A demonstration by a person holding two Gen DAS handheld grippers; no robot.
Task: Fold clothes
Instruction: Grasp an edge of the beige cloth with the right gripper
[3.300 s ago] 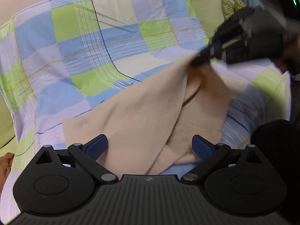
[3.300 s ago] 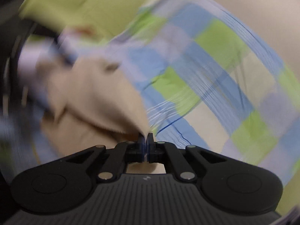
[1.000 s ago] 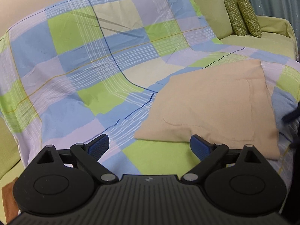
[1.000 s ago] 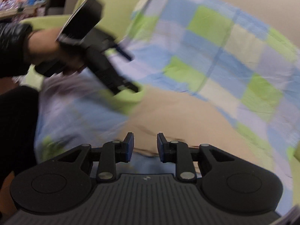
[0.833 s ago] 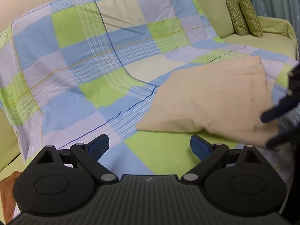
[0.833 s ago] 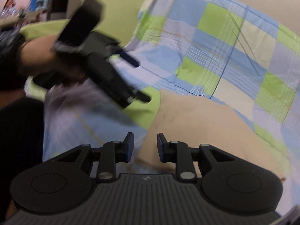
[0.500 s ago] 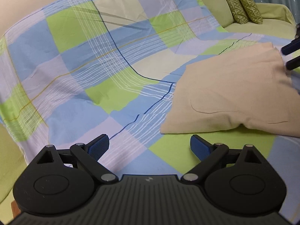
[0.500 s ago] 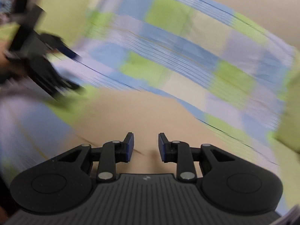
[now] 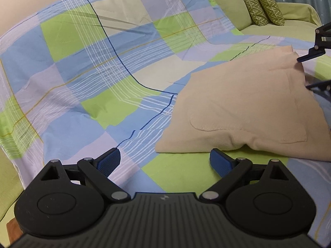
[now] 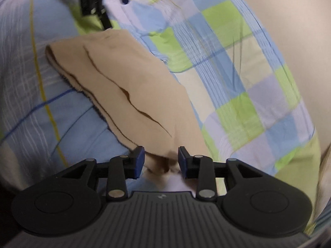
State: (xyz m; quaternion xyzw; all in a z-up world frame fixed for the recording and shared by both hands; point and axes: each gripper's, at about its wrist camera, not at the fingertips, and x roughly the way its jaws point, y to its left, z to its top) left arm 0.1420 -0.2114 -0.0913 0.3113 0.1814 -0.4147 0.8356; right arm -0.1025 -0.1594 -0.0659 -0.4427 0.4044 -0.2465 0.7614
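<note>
A folded beige garment point(image 9: 238, 107) lies flat on the checked sheet point(image 9: 93, 66), right of centre in the left wrist view. My left gripper point(image 9: 164, 161) hangs open just short of the garment's near fold, with nothing between its fingers. In the right wrist view the garment point(image 10: 124, 72) stretches away to the upper left, its layered edges showing. My right gripper point(image 10: 161, 161) sits at the near corner; its jaws are opening, with that corner lying loose between them. The right gripper point(image 9: 310, 72) also shows at the garment's far right edge. The left gripper point(image 10: 93, 0) appears at the top of the right wrist view.
The blue, green and lilac checked sheet point(image 10: 238, 82) drapes over a green sofa point(image 9: 293, 12). Two patterned green cushions point(image 9: 260, 4) lean at its far end. A plain beige wall point(image 10: 300, 31) stands behind.
The right gripper swung round to the garment's far corner, rolled, and its jaws widened. The garment now lies folded flat. The left gripper has stayed open and nearly in place.
</note>
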